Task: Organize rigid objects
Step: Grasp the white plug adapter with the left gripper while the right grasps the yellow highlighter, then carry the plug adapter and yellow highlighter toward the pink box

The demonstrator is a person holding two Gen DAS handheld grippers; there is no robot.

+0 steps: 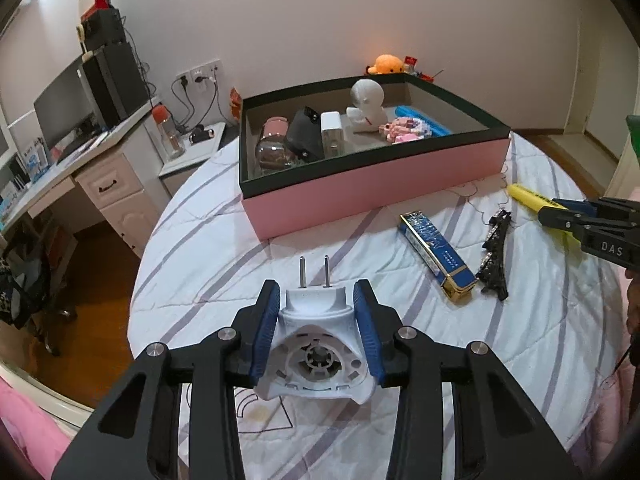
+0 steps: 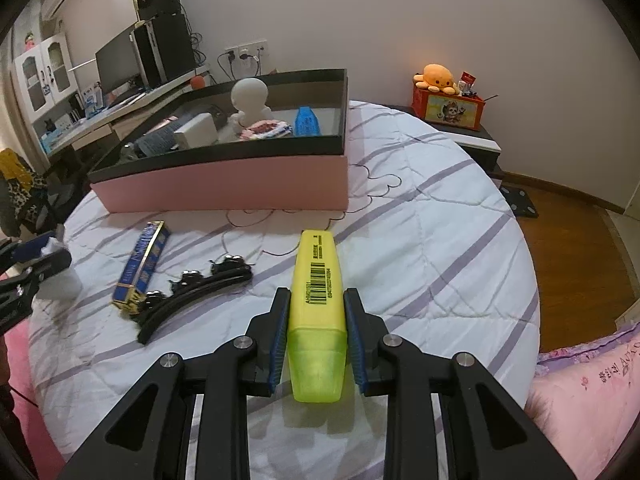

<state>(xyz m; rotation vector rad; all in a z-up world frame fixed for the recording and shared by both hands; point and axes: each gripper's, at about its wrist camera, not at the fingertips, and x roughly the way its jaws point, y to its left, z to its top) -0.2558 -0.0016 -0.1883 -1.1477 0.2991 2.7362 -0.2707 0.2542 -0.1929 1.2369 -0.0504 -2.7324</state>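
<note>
Left wrist view: left gripper [image 1: 316,300] w/ blue pads closed onto white plug-in device [image 1: 316,344], prongs pointing away toward pink box [image 1: 372,196] on striped bedspread [image 1: 192,280]. Blue pack [image 1: 438,256] & black hair clip [image 1: 494,256] lie side by side near box.

Right wrist view: right gripper [image 2: 316,312] clamped narrow on yellow highlighter [image 2: 316,300], cap end toward camera, held over bedspread; box beyond, w/ white figurine [image 2: 250,100] inside.

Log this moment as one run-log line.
left hand-held gripper: shut on white plug-in device | right hand-held gripper: shut on yellow highlighter | pink box: partly filled | blue carton, black hair clip: on bed
</note>
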